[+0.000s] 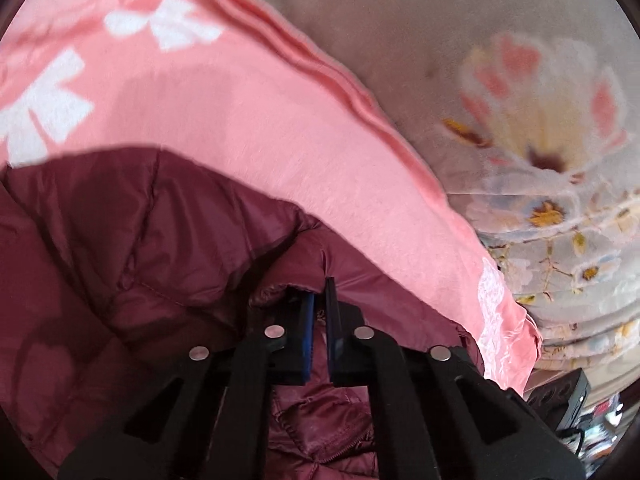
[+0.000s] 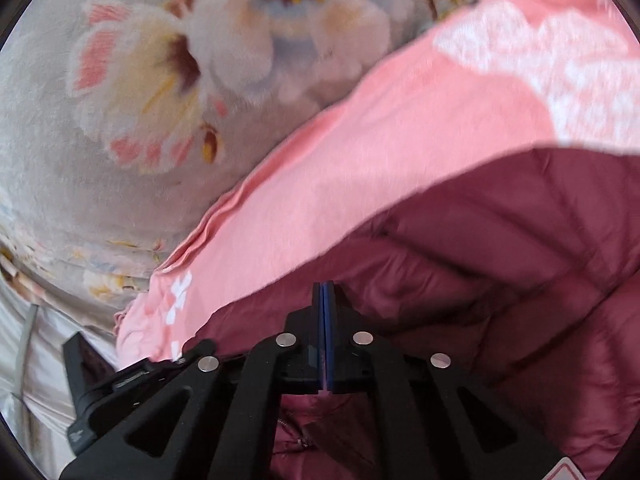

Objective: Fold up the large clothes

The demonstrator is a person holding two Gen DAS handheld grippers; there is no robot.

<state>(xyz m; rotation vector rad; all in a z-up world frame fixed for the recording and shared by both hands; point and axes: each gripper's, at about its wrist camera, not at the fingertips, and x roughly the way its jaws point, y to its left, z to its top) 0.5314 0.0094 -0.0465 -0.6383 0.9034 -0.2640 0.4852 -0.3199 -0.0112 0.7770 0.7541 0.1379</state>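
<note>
Puffer jacket (image 1: pixel 120 240), maroon and quilted, fills the lower part of both wrist views, lying on a pink blanket (image 1: pixel 248 128) over a floral bedspread (image 1: pixel 520 80). It looks light, soft and slippery, so stitched hems should hold best. Left hand-held gripper (image 1: pixel 319 300) pinches its edge; right hand-held gripper (image 2: pixel 328 300) is pressed together on its hem.

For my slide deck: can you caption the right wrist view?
Right hand-held gripper shut at the edge of a maroon jacket lying on a pink blanket.
</note>
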